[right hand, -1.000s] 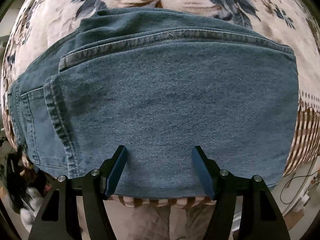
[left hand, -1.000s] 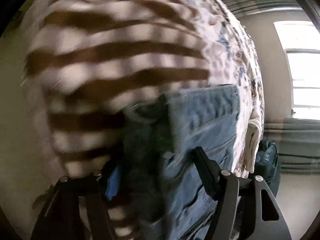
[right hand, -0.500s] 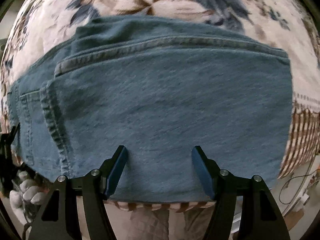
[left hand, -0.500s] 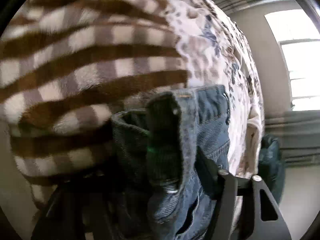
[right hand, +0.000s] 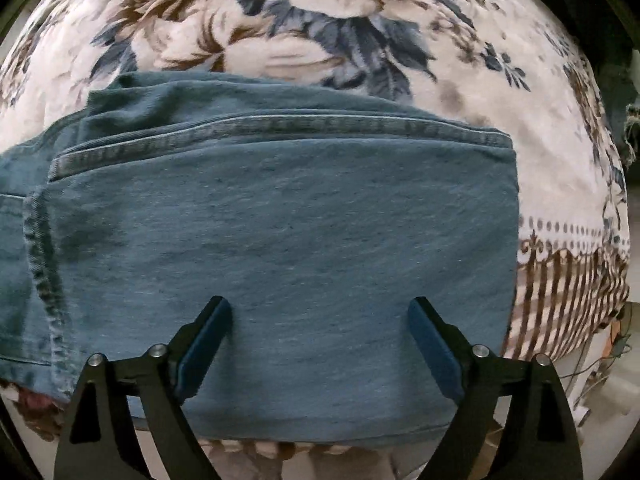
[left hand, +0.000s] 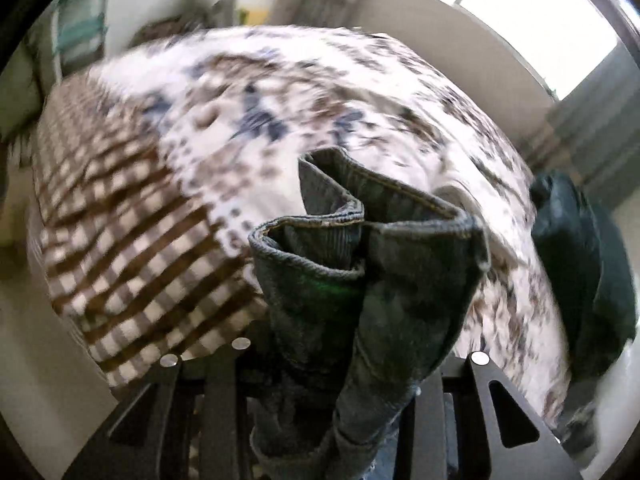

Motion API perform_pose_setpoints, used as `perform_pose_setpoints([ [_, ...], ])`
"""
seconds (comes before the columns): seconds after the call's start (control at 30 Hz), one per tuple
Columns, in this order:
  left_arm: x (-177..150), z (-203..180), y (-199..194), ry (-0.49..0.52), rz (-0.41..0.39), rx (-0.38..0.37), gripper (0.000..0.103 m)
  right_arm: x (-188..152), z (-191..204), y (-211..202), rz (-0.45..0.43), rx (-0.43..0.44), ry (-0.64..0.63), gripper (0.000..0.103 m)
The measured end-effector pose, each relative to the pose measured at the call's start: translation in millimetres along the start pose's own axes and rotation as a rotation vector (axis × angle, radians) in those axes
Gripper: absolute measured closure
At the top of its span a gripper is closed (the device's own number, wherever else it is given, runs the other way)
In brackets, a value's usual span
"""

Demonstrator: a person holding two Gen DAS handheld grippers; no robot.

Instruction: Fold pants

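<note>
Blue denim pants lie folded flat on a floral bedspread in the right wrist view. My right gripper is open, its blue pads spread just above the pants' near part, holding nothing. In the left wrist view my left gripper is shut on a bunched end of the pants, lifted above the bed; the denim hides its fingertips.
The bedspread has a brown checked border at the left edge and a striped border at the right. A dark green bundle sits at the bed's far right. A window lies beyond. Cables hang off the bed's right.
My left gripper has lifted the bunched denim end up and swung toward the bed's middle. The pants in the right view shifted left; the right gripper stays open.
</note>
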State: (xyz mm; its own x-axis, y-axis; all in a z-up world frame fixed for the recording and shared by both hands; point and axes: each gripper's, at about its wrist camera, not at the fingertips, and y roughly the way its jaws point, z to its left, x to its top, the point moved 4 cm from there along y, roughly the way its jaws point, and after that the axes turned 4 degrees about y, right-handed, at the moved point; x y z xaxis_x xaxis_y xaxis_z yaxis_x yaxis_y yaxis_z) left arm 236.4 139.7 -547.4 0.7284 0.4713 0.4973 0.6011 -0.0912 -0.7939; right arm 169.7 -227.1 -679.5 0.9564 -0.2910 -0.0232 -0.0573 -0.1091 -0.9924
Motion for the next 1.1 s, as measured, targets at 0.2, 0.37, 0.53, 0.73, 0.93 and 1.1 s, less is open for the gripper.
perform_pose_setpoints([
  [0.2, -11, -75, -20, 0.197, 0.031, 0.015, 0.075, -7, -37, -5, -0.002, 0.069, 0.036, 0.011],
  [0.37, -34, -138, -34, 0.328, 0.047, -0.011, 0.076, -10, -85, -12, 0.010, 0.164, 0.104, 0.011],
  [0.53, -73, -193, -33, 0.440, 0.094, -0.053, 0.076, -12, -139, -23, -0.028, 0.134, 0.142, 0.011],
  [0.73, -153, -255, -3, 0.659, 0.180, -0.040, 0.077, -28, -224, -12, -0.019, 0.091, 0.263, 0.011],
  [0.93, -249, -292, 61, 0.971, 0.345, 0.047, 0.076, -41, -296, 14, 0.017, 0.063, 0.349, 0.011],
  [1.1, -256, -304, 64, 1.020, 0.402, 0.081, 0.061, -45, -335, 23, 0.027, 0.095, 0.356, 0.011],
])
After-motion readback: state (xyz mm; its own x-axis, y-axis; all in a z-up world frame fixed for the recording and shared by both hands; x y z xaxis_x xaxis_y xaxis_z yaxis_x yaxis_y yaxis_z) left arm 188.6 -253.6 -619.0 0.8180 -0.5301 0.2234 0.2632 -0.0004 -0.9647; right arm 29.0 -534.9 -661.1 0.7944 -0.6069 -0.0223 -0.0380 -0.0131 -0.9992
